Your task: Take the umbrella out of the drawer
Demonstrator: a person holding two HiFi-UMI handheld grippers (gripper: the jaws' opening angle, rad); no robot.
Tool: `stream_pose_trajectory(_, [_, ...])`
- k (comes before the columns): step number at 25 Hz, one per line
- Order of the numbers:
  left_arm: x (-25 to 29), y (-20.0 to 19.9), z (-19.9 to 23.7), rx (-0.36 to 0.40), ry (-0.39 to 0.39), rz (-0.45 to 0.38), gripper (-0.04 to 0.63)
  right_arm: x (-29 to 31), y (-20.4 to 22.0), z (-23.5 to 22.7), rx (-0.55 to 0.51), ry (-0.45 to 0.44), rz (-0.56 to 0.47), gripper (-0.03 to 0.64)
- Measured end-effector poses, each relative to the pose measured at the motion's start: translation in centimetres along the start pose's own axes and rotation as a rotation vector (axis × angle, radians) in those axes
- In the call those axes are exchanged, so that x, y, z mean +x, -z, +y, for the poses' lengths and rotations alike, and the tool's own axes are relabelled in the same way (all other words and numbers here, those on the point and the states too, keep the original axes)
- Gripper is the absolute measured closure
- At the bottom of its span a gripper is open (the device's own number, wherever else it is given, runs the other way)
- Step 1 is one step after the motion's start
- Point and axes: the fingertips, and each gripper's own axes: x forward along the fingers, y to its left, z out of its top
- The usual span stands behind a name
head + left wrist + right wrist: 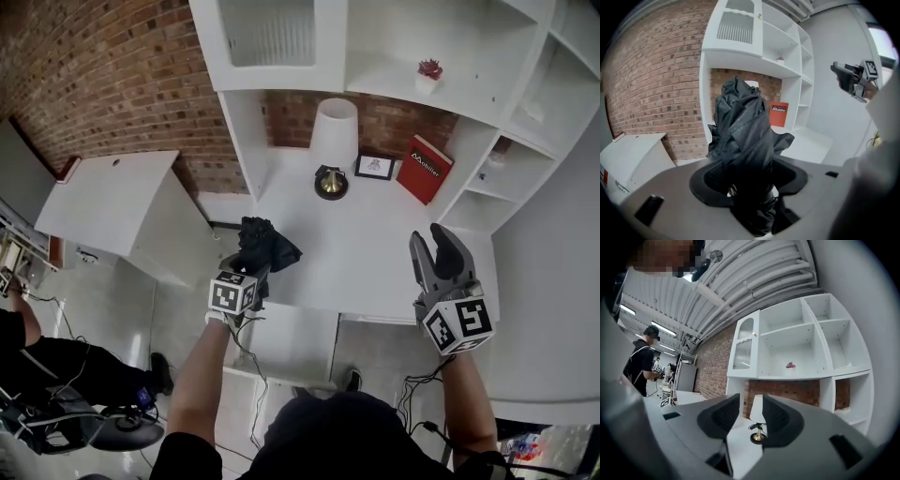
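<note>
Left gripper (251, 272) jaws clamped on black folded umbrella (265, 246), held above surface (375, 253) front edge, 7 o'clock from lamp (334, 141); looks clear of drawer. Right gripper (441, 251), 3 o'clock of umbrella: jaws part-open, empty, aside to leave room.

Grey left gripper (253, 274) and right gripper (431, 242), fingers (719, 416) dark; white cubes (457, 325) (black square markers); black cables (410, 392); dark top (328, 436).

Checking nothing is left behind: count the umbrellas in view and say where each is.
1. The black umbrella is clamped in the left tongs, held at the white desk's left front corner. No drawer interior shows, so others may be hidden.
</note>
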Motion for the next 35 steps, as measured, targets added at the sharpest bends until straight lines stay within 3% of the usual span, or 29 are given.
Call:
stream_pose_trajectory(9, [7.2,0.4,0.5,0.178,0.115,0.136,0.356,1.5,3.2,0.6,0.052,0.072,0.072,0.468])
stream_pose_trajectory(16, [11.8,1.9,-0.2,0.386,0.146,0.277,0.356,3.8,5.8,0.3,0.079,0.027,0.102,0.468])
stream_pose_trajectory(27, [18.6,6.4,-3.9,0.569,0.203,0.483,0.364,7.6,11.5,-3.7,0.155,-0.030,0.175,0.468])
stream_pose_trajectory(35, [19.4,6.5,-4.0,0.520,0.221,0.488,0.334,10.2,13.0,-4.9,0.195,-0.060,0.180,0.471])
